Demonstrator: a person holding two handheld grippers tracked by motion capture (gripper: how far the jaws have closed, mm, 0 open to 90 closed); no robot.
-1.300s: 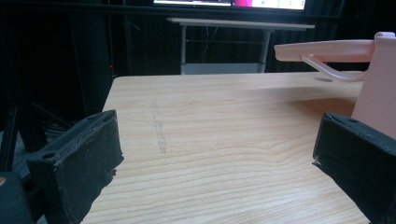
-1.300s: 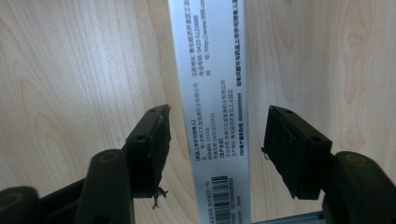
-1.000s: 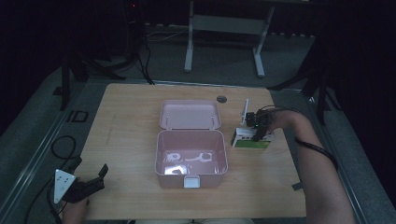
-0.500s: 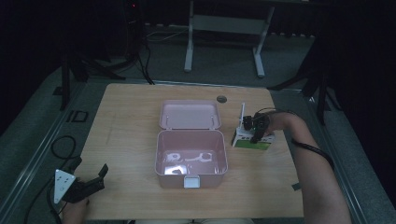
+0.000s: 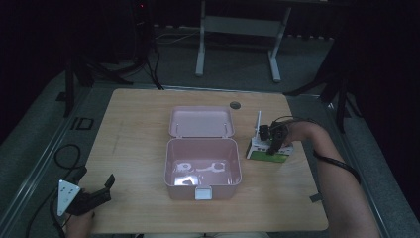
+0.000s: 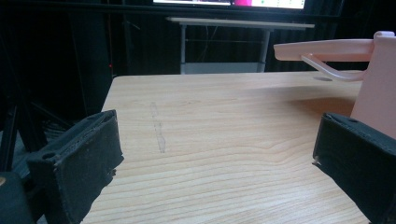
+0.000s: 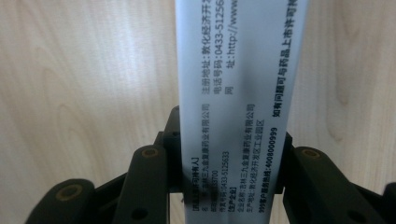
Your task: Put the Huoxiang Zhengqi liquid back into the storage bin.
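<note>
Your right gripper (image 5: pixel 272 144) is at the right of the light wooden table (image 5: pixel 133 124), just right of the open pink plastic box (image 5: pixel 202 168); its black jaws are clenched on the white-and-green printed cardboard carton (image 5: pixel 265 151), which sits on the table touching or just beside the box's right wall. In the right gripper view the jaws press on both narrow sides of the carton (image 7: pixel 236 93), whose white face with black printed text runs up between them, over the wood grain. Your left gripper (image 5: pixel 86 196) is at the near left corner of the table, well apart from the box; its jaws stand released, wide apart, with nothing between them but bare tabletop (image 6: pixel 210 140); the pink box (image 6: pixel 373 88) and its raised lid show at the right edge of the left gripper view. The box's hinged lid (image 5: pixel 200 121) lies open on the far side.
</note>
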